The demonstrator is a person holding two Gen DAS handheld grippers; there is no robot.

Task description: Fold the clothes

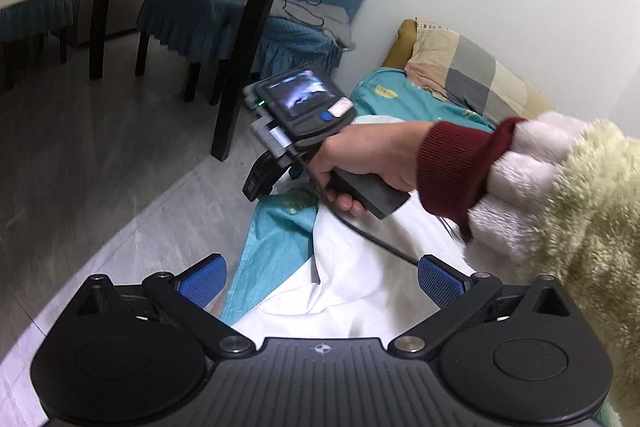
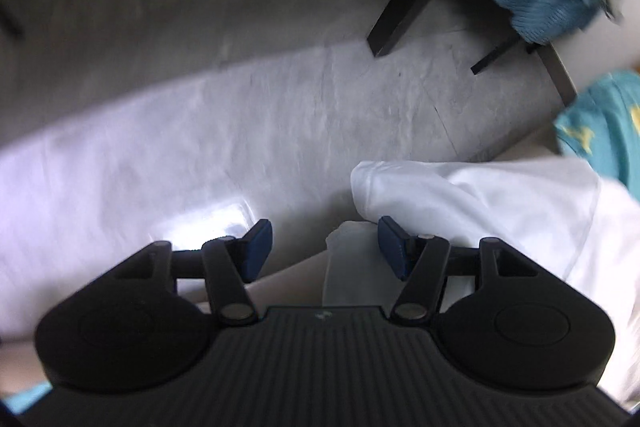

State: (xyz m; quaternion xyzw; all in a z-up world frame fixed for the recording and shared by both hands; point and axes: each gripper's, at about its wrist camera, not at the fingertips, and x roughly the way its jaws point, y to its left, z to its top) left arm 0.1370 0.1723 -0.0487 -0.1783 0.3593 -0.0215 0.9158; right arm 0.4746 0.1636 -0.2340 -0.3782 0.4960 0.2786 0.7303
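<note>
My left gripper (image 1: 322, 279) is matte black with a ribbed body, silver pivot screws and blue textured pads (image 1: 204, 277). My right gripper (image 1: 260, 183) carries a small lit screen and a black cable. My right hand (image 1: 360, 163) is bare-skinned, with a maroon ribbed cuff and cream fleece sleeve.

Home: bed with checked pillow (image 1: 472, 75), teal sheet (image 1: 408, 103), skirted dining chairs (image 1: 304, 39).

My black left gripper with blue-padded fingers (image 1: 322, 279) is spread wide. My black right gripper (image 2: 325, 247) is parted too, held in my bare right hand (image 1: 362, 163), maroon cuff at the wrist.
</note>
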